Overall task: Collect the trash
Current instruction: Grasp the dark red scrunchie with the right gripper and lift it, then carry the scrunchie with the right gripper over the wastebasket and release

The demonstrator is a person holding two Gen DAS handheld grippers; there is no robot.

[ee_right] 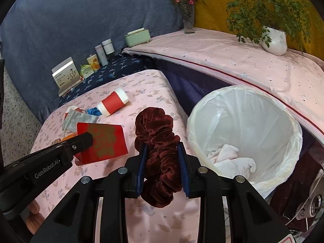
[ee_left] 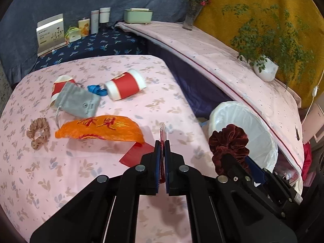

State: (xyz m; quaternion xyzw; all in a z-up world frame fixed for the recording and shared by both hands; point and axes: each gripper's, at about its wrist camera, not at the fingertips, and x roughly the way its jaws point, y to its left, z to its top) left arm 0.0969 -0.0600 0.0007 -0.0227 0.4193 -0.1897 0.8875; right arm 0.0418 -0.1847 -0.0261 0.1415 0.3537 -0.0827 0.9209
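My right gripper is clamped on a dark maroon crushed-velvet scrunchie, blue pads pressing its sides; it bulges above the jaws and hangs below them, lifted off the pink floral-print bedsheet. My left gripper is squeezed nearly flat on a thin red card envelope w/ gold print, held edge-on in the left view, face-on from the right one, just left of the scrunchie.

Just right of the right gripper and lower: round bin w/ white plastic liner, top open. Inside, at the bottom, crumpled white tissue; rest of liner bare.

Beyond the left gripper on the sheet: orange plastic wrapper w/ red characters, grey velvet drawstring pouch lying over a red-and-white paper cup, second red-and-white paper cup on its side, blue ribbon scrap between them, beige scrunchie far left.

Far right on a pale cloth-covered ledge: white ceramic pot w/ leafy green plant, upright.
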